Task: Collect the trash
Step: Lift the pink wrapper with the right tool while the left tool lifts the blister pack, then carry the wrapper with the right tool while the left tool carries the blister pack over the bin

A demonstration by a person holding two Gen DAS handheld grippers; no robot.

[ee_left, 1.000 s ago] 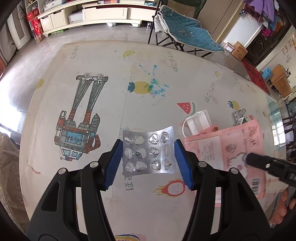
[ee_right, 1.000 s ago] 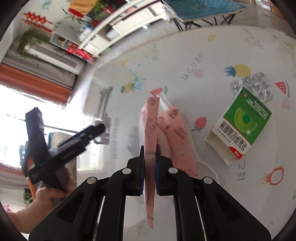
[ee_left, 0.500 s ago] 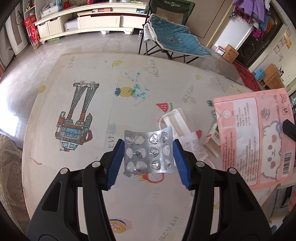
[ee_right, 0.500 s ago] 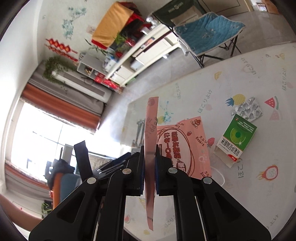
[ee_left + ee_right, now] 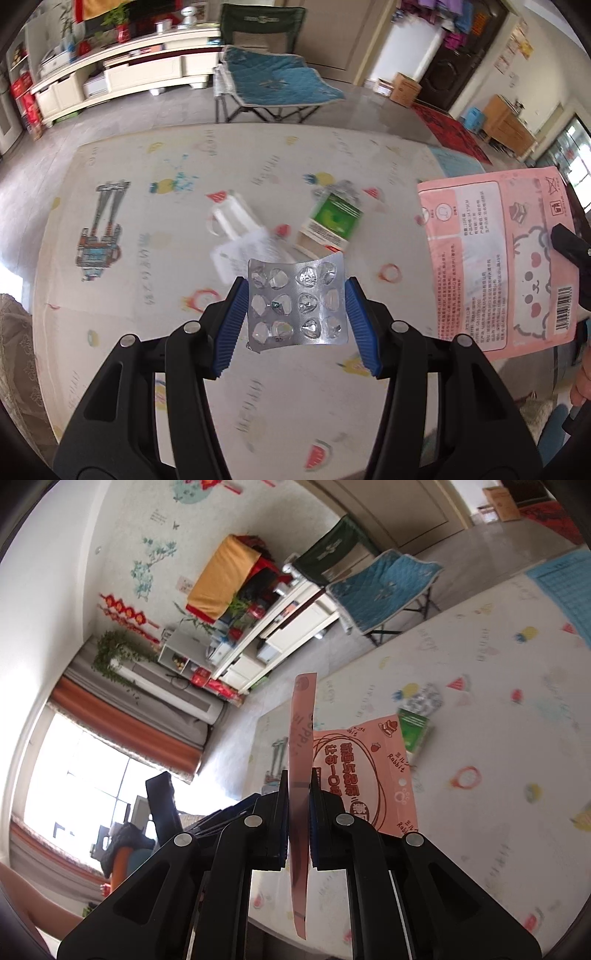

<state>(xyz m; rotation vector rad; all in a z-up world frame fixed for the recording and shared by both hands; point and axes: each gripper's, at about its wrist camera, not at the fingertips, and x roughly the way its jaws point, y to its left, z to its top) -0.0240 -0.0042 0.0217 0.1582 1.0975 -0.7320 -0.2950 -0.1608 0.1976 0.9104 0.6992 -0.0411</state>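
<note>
My left gripper (image 5: 295, 319) is shut on a used silver blister pack (image 5: 297, 304), gripped by its two side edges well above the play mat (image 5: 155, 258). My right gripper (image 5: 298, 819) is shut on a pink printed packet (image 5: 301, 775), seen edge-on, with its printed face (image 5: 365, 775) spreading to the right. The left wrist view shows the same pink packet (image 5: 495, 258) hanging at the right, a right finger (image 5: 570, 245) across it. Down on the mat lie a green medicine box (image 5: 332, 221), a white face mask (image 5: 234, 218), a paper leaflet (image 5: 251, 245) and another blister pack (image 5: 341, 188).
The fruit-patterned mat covers a grey tiled floor. Behind it stand a folding chair with a blue cushion (image 5: 273, 81) and a white low shelf unit (image 5: 122, 77). A cardboard box (image 5: 404, 88) and a red rug (image 5: 454, 133) lie at the back right. A person's hand (image 5: 581, 384) shows at the right edge.
Both grippers have risen away from the mat, each keeping its load. The pink packet came off the mat, uncovering the green box and leaflet. The mat items now look smaller and farther.
</note>
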